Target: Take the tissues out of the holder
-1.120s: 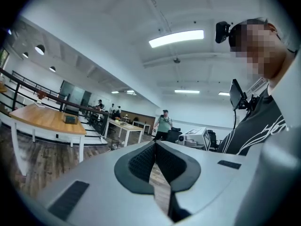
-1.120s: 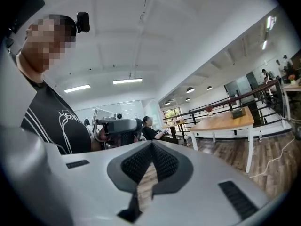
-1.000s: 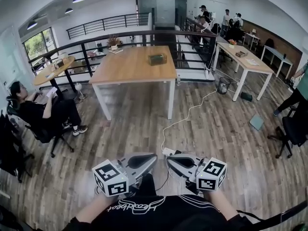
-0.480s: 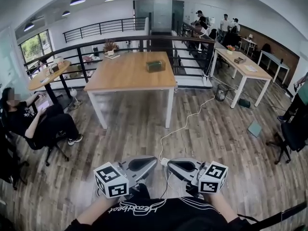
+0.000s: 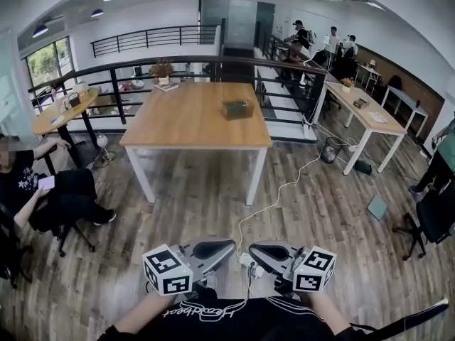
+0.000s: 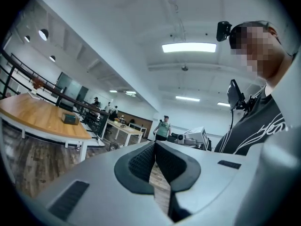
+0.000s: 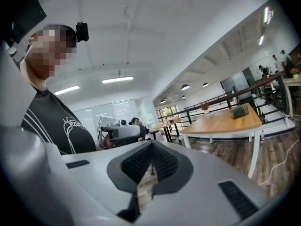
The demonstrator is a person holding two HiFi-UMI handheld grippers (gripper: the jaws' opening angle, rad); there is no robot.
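Well ahead, small dark rectangular holder (image 5: 237, 109)

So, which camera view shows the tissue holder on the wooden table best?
The head view: the tissue holder sits unobstructed on the wooden table, seen from above. The left gripper view and the right gripper view show it only small and far away, from a low side angle.

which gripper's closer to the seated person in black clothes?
Left. The left gripper has the seated person in black clothes far off to its left; the right gripper lies beside it, farther right.
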